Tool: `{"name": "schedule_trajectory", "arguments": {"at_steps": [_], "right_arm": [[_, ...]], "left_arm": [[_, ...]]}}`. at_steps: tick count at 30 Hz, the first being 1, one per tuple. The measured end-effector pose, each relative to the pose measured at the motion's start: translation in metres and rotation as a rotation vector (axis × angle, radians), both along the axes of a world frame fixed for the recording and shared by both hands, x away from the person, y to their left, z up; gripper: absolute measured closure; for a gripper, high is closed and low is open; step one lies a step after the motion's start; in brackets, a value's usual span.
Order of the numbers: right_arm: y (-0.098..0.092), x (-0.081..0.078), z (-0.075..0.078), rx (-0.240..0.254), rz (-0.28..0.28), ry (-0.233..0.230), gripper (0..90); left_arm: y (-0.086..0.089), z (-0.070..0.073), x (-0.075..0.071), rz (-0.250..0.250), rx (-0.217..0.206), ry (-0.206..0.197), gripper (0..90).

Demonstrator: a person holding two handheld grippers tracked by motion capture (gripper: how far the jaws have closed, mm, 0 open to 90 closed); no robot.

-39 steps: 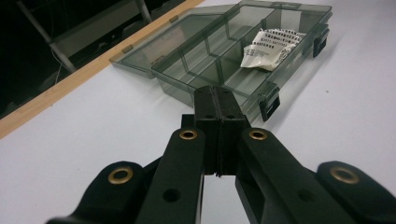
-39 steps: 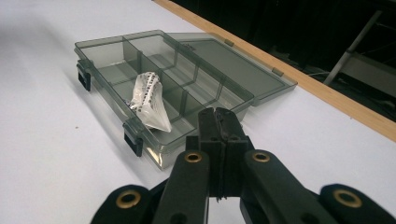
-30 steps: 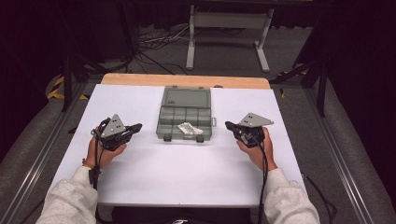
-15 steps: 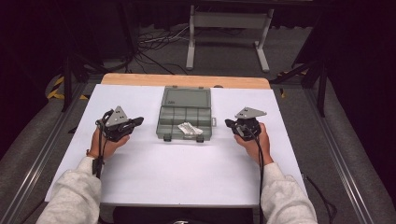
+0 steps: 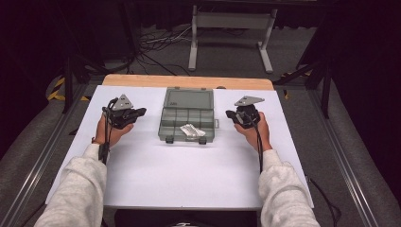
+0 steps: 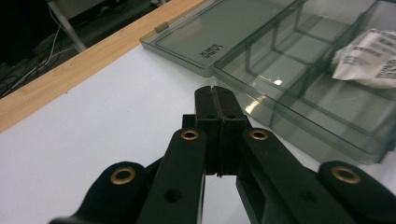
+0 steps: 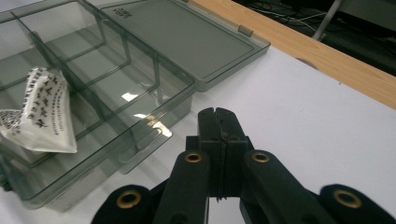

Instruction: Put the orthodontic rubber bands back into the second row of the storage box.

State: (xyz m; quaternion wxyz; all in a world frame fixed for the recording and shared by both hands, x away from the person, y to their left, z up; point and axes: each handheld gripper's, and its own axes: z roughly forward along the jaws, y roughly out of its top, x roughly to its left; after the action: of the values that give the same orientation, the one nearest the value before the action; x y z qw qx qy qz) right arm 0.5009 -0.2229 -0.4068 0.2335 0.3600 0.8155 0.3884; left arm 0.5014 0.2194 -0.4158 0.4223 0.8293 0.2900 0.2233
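Both hands have slid forward along the bench (image 5: 142, 189), and now they flank the box (image 5: 188, 115), one on each side. The left hand-held gripper (image 5: 141, 112) is pressed fully closed with nothing in it; the right hand-held gripper (image 5: 229, 114) is the same, its jaws pinched together and empty. The box sits mid-bench, lid (image 5: 194, 98) flung back, a packet (image 5: 191, 131) in a front compartment. Looks like the approach: neither tip is touching the box yet.
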Motion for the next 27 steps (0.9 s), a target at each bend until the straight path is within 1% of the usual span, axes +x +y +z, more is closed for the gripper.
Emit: {"name": "schedule_trajectory", "arguments": {"at_steps": [1,5,8,9,10,11,12,13,16,17,18,23,25,27], "right_arm": [[0.0,0.004,0.001,-0.001,0.001,0.011,90.0],[0.001,0.018,0.002,-0.015,-0.007,0.033,90.0],[0.003,0.027,0.003,-0.025,-0.011,0.045,90.0],[0.003,0.03,0.003,-0.025,-0.012,0.05,90.0],[0.004,0.033,0.003,-0.022,-0.014,0.055,90.0],[0.005,0.036,0.003,-0.024,-0.016,0.059,90.0],[0.005,0.036,0.003,-0.024,-0.016,0.059,90.0],[0.008,0.041,0.004,-0.033,-0.017,0.063,90.0],[0.011,0.046,0.003,-0.049,-0.017,0.073,90.0],[0.013,0.048,0.002,-0.051,-0.015,0.073,90.0],[0.013,0.049,0.002,-0.05,-0.017,0.076,90.0],[0.018,0.058,-0.001,-0.071,-0.017,0.085,90.0],[0.018,0.061,-0.001,-0.071,-0.017,0.089,90.0],[0.019,0.064,-0.002,-0.071,-0.021,0.091,90.0]], "left_arm": [[-0.001,0.001,0.008,0.006,0.003,0.005,90.0],[-0.005,0.003,0.023,0.014,0.007,0.022,90.0],[-0.008,0.003,0.032,0.019,0.018,0.032,90.0],[-0.009,0.002,0.035,0.021,0.016,0.044,90.0],[-0.011,0.001,0.038,0.02,0.022,0.044,90.0],[-0.012,0.001,0.042,0.026,0.027,0.056,90.0],[-0.012,0.001,0.042,0.026,0.027,0.056,90.0],[-0.014,0.0,0.047,0.025,0.027,0.065,90.0],[-0.017,-0.001,0.052,0.03,0.026,0.072,90.0],[-0.017,-0.002,0.053,0.027,0.033,0.071,90.0],[-0.018,-0.002,0.056,0.031,0.039,0.075,90.0],[-0.021,-0.003,0.065,0.046,0.041,0.094,90.0],[-0.023,-0.004,0.069,0.047,0.068,0.099,90.0],[-0.025,-0.007,0.074,0.052,0.075,0.115,90.0]]}}
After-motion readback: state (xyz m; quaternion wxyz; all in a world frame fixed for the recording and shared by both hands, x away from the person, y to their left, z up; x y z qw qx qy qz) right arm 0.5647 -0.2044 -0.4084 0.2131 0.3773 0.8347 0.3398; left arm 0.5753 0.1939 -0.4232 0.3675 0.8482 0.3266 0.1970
